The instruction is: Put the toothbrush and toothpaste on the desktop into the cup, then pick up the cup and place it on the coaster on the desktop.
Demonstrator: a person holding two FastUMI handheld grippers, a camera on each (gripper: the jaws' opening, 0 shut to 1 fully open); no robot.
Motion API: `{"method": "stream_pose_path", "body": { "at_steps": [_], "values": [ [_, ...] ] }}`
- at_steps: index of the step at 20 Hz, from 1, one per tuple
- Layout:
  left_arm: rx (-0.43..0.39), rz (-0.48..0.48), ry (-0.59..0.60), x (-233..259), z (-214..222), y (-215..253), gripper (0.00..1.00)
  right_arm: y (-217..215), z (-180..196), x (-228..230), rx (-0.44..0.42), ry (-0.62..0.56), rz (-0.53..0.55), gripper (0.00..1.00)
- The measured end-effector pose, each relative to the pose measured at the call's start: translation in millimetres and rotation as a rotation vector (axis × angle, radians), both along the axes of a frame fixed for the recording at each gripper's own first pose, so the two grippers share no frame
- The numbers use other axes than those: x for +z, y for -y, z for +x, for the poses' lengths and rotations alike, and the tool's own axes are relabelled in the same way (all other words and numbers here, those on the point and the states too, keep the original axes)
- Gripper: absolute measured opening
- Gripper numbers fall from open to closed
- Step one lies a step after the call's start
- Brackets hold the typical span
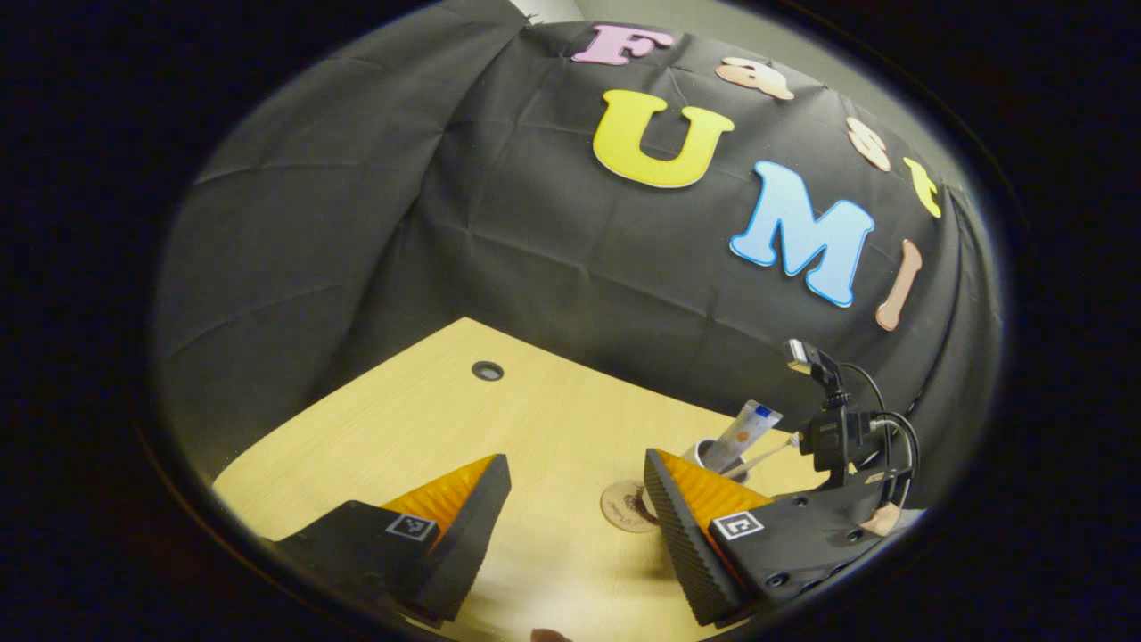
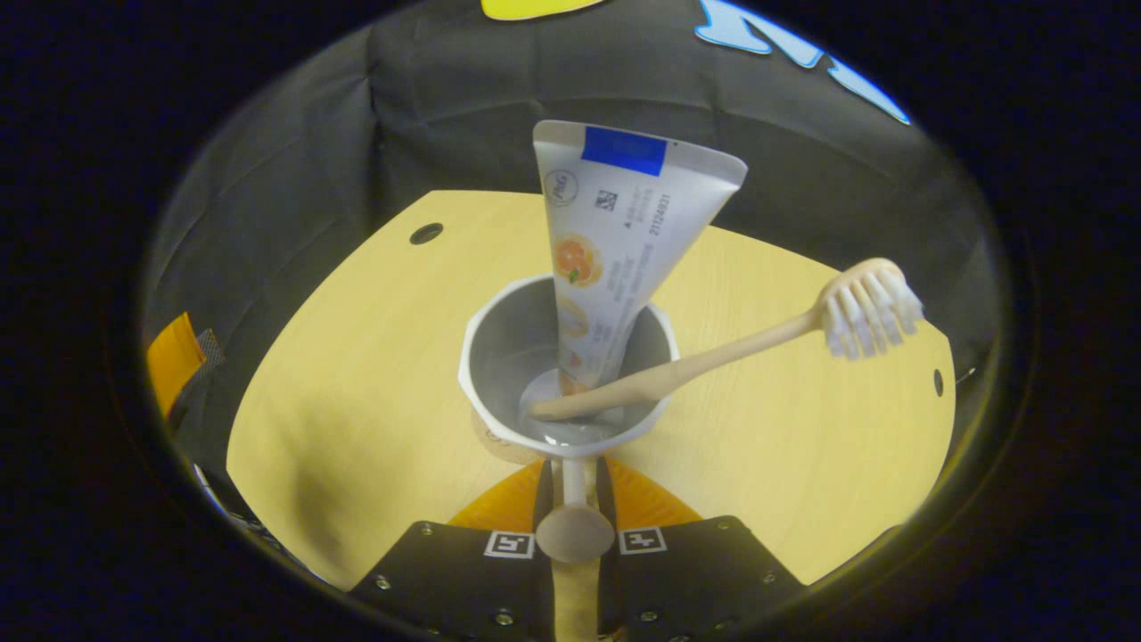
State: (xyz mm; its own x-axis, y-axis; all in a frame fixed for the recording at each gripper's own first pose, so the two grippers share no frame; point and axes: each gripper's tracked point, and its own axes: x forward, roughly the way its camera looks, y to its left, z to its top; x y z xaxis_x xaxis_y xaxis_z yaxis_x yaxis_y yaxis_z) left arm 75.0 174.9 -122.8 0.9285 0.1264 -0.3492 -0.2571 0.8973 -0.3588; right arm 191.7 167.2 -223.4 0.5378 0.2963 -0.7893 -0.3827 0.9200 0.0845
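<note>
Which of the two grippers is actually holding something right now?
The right gripper, shut on the cup's handle; the left gripper is open with nothing between its fingers.

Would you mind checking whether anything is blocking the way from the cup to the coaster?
Nothing visible does. The right gripper holds the cup by its handle, toothpaste and toothbrush inside, close to the bare coaster. The open left gripper hangs nearby.

The left tool [image 1: 570, 517] hangs low over the desk [image 1: 535, 419], its two fingers spread wide apart and holding nothing. The right tool [image 2: 575, 499] has both fingers pressed together on the cup's handle [image 2: 575, 526].
</note>
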Motion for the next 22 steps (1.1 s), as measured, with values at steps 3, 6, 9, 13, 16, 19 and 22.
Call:
{"method": "stream_pose_path", "body": {
  "at_steps": [3,6,9,13,16,19,22],
  "values": [
    [0.022,0.008,-0.004,-1,-11,-16,0.94,-13,-4,0,0.025,0.001,-0.012,0.19],
    [0.043,0.003,-0.004,-2,-18,-27,0.96,-28,-3,-7,0.039,-0.01,-0.043,0.19],
    [0.052,-0.004,-0.005,-1,-22,-31,0.93,-25,-4,-7,0.04,-0.013,-0.063,0.22],
    [0.053,-0.012,-0.007,-3,-22,-27,0.97,-24,-3,4,0.037,0.014,-0.063,0.27],
    [0.043,-0.012,-0.004,0,-22,-20,0.96,-20,-4,13,0.043,0.045,-0.067,0.48],
    [0.032,0.003,0.006,8,-23,-10,0.96,-18,-10,23,0.048,0.059,-0.048,0.89],
    [0.018,0.02,0.017,17,-22,3,0.97,-12,-21,36,0.055,0.083,-0.021,0.93]
  ]
}}
